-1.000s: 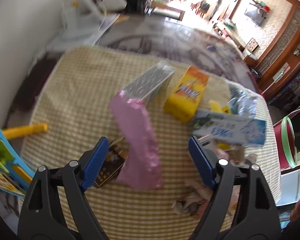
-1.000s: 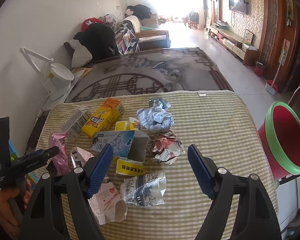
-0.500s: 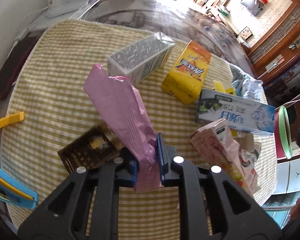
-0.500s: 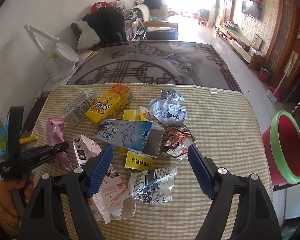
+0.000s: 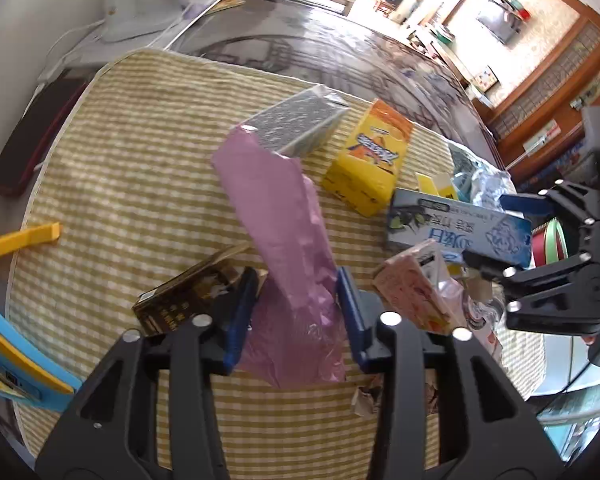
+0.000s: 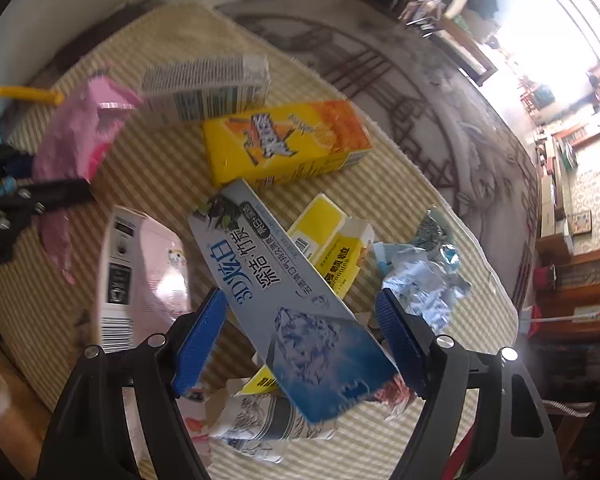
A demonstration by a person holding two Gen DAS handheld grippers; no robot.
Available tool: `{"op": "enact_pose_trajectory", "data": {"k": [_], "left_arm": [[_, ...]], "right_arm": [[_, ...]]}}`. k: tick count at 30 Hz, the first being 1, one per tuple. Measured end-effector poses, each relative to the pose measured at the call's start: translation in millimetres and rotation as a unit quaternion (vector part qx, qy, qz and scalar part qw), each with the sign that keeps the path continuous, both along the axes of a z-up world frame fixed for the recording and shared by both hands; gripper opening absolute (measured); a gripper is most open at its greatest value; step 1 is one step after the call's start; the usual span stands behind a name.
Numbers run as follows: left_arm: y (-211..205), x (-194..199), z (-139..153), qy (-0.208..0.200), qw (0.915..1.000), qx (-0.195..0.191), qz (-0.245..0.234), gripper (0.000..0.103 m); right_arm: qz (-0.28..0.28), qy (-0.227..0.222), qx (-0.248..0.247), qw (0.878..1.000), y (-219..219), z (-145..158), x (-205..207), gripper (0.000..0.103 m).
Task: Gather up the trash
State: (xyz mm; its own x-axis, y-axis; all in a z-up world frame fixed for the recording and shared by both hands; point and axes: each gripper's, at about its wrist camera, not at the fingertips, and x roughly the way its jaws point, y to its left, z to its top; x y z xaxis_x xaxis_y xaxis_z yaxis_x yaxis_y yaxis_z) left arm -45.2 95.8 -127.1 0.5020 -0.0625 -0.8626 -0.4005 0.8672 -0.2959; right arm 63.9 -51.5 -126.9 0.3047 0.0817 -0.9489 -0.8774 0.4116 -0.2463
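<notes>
Pink crinkled foil bag [image 5: 288, 264] between the parted left hand-held gripper [image 5: 296, 312], right hand-held gripper [image 6: 300, 340] wide around glossy toothpaste box [image 6: 300, 304]

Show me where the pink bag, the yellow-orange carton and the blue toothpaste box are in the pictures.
pink bag [image 5: 284, 236], left wrist view, on its flat middle.
yellow-orange carton [image 6: 284, 142], right wrist view, on its printed top face.
blue toothpaste box [image 6: 296, 300], right wrist view, on the middle of its long face.

Home living room: wall television [image 5: 502, 28], patterned rug [image 6: 440, 120].
</notes>
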Motion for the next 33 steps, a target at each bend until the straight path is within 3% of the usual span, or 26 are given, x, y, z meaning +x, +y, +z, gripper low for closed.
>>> {"op": "enact_pose_trajectory", "data": {"k": [7, 9, 11, 14, 16, 22, 33], "left_arm": [[10, -2, -6, 0.006, 0.9996, -0.015, 0.021, 0.053], [7, 1, -8, 0.010, 0.9997, -0.015, 0.016, 0.053], [3, 6, -12, 0.015, 0.9998, -0.013, 0.009, 0.053], [-2, 12, -20, 0.029, 0.9995, -0.013, 0.002, 0.050], [-3, 15, -24, 0.037, 0.9992, -0.017, 0.000, 0.036], [-2, 14, -11, 0.017, 0.9997, -0.018, 0.000, 0.015], [-22, 18, 38, -0.048, 0.9983, 0.017, -0.026, 0.014]], "right_arm": [[0.026, -0.005, -0.045, 0.999, 6, -24, 7, 0.074], [0.021, -0.002, -0.034, 0.999, 4, -22, 9, 0.068], [0.017, 0.003, -0.023, 1.000, 2, -18, 9, 0.055], [0.008, -0.006, 0.000, 1.000, 2, -9, 4, 0.053], [-0.004, -0.009, 0.025, 1.000, -1, -1, 3, 0.052], [-0.061, -0.012, 0.110, 0.992, -18, 31, -5, 0.052], [-0.178, -0.026, 0.259, 0.949, -60, 92, -29, 0.053]]}}
